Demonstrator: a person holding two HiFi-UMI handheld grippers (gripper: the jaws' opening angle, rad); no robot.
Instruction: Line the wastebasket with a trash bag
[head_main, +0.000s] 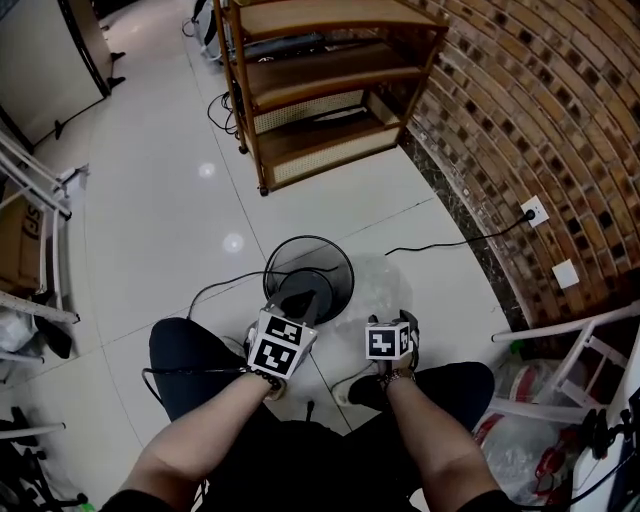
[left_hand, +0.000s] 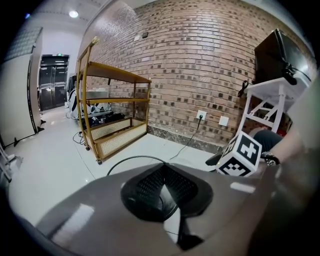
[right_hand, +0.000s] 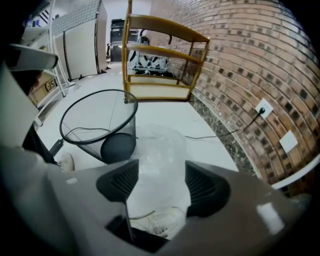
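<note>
Hovering with jaws spread wide over the clear trash bag, which lies on the floor just beside the wastebasket, the right gripper seems poised to grab it. The left gripper, jaws pressed together on nothing, sits at the basket's near rim.

The wastebasket is matt wire mesh, the trash bag clear thin plastic, the floor glossy tile
</note>
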